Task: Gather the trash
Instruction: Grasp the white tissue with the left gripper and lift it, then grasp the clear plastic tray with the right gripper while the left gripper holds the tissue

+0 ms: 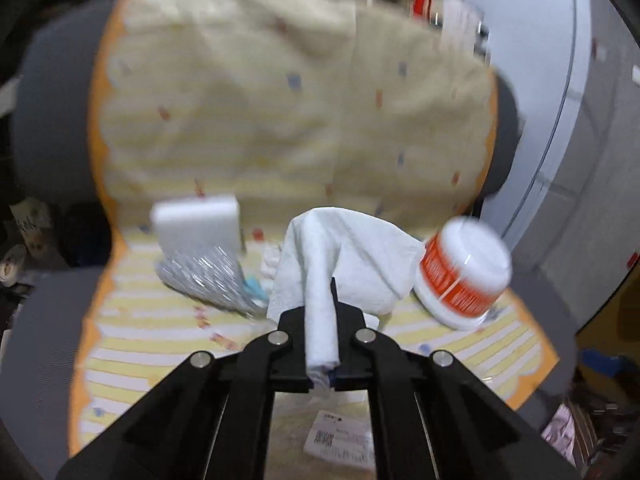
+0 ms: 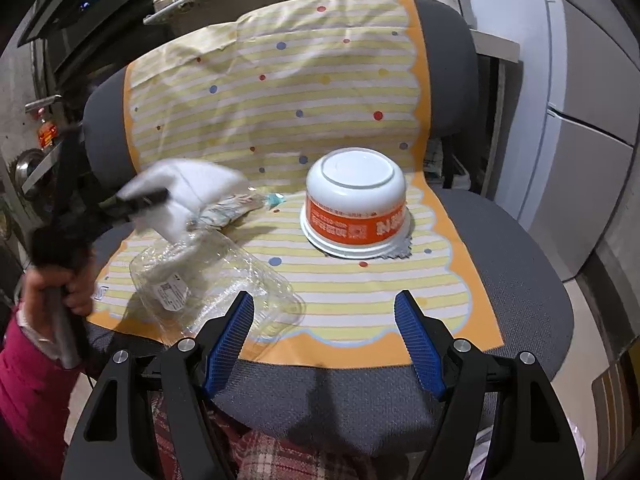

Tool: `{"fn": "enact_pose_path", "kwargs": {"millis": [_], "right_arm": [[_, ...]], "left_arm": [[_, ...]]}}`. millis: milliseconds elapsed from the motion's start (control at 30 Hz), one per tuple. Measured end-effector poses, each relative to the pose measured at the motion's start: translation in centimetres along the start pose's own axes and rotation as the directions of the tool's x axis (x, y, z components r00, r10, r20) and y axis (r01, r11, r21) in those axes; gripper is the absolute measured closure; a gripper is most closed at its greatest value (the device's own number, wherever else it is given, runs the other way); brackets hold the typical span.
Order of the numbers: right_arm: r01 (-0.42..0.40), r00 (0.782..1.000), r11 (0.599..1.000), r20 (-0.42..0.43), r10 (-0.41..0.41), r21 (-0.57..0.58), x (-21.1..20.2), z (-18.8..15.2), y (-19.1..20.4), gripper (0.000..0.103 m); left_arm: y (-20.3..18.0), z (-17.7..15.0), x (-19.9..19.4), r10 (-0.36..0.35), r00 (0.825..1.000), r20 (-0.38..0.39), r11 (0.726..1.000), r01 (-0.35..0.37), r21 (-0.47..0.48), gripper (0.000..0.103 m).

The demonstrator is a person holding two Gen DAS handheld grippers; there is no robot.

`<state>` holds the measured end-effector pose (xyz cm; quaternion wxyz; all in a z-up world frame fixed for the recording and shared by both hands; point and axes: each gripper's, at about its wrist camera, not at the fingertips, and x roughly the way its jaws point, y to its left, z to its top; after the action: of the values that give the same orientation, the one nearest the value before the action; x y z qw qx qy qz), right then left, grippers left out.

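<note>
With the jaws pinched tight on a twisted neck of white tissue [image 1: 320, 280], left gripper [image 1: 322, 344] holding its load just above the striped mat [image 2: 360, 280] that covers the grey chair [image 2: 520, 248]. Seen from the right wrist at about 9 o'clock, blurred, with the tissue [image 2: 184, 192] bunched at its tip and a hand [image 2: 60, 284] on the handle below. Right gripper [image 2: 324, 344] at 6 o'clock of its own view, blue pads spread wide, nothing between them, poised over the near edge of the seat.

Step in hand, by judgement: first piece of trash grasped and being carried off; no bin or bag in either view, so destination impossible to tell.

Still lying on the mat:
- upturned white and orange bowl [image 2: 356, 204], at about 12 o'clock from the right gripper, touching the mat, apart from the rest
- clear plastic container [image 2: 212, 280] with a small label, at 10 o'clock, just beside the left pad
- crinkled wrapper [image 2: 232, 208] farther back at 11 o'clock, partly hidden under the tissue
- white block [image 1: 196, 220], seen only from the left wrist, too blurred to name

Next move, probably: a firm grip kept on the tissue until over a receptacle, since the loose folds could snag or drag on the wrapper; for the free gripper, the clear container as the nearest target, calling for a gentle squeeze because thin plastic will likely buckle or slip.
</note>
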<state>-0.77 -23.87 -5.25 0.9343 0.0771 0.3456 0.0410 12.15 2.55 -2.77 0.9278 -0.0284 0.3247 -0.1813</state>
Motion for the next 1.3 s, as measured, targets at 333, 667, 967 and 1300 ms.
{"fn": "enact_pose_path", "kwargs": {"millis": [333,667,967,1300], "right_arm": [[-0.112,0.985,0.992,-0.139,0.103,-0.06,8.8,1.8,2.4,0.05],[-0.111,0.974,0.98,-0.18,0.14,0.162,6.5,-2.7,1.4,0.049],[-0.112,0.965,0.97,-0.208,0.158,0.217,7.8,-3.0,3.2,0.079],[-0.09,0.991,0.966,0.122,0.062,0.241,-3.2,0.9,-2.2,0.094]], "left_arm": [[1.9,-3.1,-6.2,0.12,0.992,0.029,0.992,-0.119,-0.036,0.101],[2.2,-5.3,-6.6,0.107,0.994,0.003,0.993,-0.107,-0.06,0.101],[0.5,-6.0,-6.7,0.097,0.995,-0.004,0.994,-0.097,-0.048,0.101],[-2.8,-5.5,-8.1,0.038,0.999,0.03,0.999,-0.038,0.004,0.101]]}}
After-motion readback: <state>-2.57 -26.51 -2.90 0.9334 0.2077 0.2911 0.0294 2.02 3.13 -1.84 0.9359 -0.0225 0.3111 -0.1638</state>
